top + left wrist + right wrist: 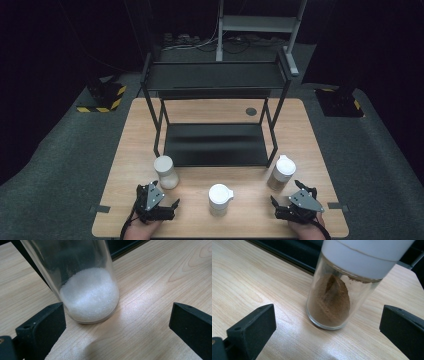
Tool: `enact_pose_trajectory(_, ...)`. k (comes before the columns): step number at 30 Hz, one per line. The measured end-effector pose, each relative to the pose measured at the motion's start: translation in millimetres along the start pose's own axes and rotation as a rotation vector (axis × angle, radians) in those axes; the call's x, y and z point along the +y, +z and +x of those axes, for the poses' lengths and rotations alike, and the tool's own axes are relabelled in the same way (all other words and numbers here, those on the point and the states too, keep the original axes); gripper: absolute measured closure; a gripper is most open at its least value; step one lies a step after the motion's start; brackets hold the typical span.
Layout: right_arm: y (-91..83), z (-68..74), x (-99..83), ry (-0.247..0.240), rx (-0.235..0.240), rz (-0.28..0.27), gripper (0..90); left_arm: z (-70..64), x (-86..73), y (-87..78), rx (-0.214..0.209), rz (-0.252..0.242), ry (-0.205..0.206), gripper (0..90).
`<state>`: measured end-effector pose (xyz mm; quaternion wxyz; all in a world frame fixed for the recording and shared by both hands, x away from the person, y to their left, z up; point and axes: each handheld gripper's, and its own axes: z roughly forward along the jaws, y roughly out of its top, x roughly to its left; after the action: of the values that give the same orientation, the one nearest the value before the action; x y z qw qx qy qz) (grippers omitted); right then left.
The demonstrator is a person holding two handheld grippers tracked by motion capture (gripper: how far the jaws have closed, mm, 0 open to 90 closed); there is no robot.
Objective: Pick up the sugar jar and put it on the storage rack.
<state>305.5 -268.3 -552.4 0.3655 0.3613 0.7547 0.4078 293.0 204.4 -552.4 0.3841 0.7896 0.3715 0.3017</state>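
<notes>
Three white-capped jars on the desk (300, 125): sugar jar (166, 171) front left, brown-powder jar (280, 172) front right, third jar (220, 199) between. Left hand-held gripper (171, 206) spread beside sugar jar; right hand-held gripper (285, 197) spread near brown-powder jar. Black rack (215, 82) behind.

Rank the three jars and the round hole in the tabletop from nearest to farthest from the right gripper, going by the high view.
From the right gripper:
1. Jar of brown powder, just ahead of it, front right.
2. Middle jar, front centre, to its left.
3. Jar of white grains, front left, by the left gripper.
4. Round hole, far side, behind the black shelf rack.
</notes>
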Motion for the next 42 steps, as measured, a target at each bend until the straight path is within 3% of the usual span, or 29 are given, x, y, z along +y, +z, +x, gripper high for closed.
enact_pose_trajectory(12, 0.3, -1.1, 0.1, 0.009, 0.005, 0.004, 0.0, 1.6, -1.1, -2.2, -0.008, -0.012, -0.022, 0.9)
enact_pose_trajectory(25, 0.8, -3.1, 0.2, 0.023, 0.01, 0.004, 0.0, 8.0, -3.1, -4.5, -0.031, -0.045, -0.084, 1.0)
enact_pose_trajectory(42, 0.8, -2.9, 0.2, 0.022, 0.008, 0.004, 0.0, 19.6, -0.3, -27.9, -0.019, -0.117, -0.13, 0.4)
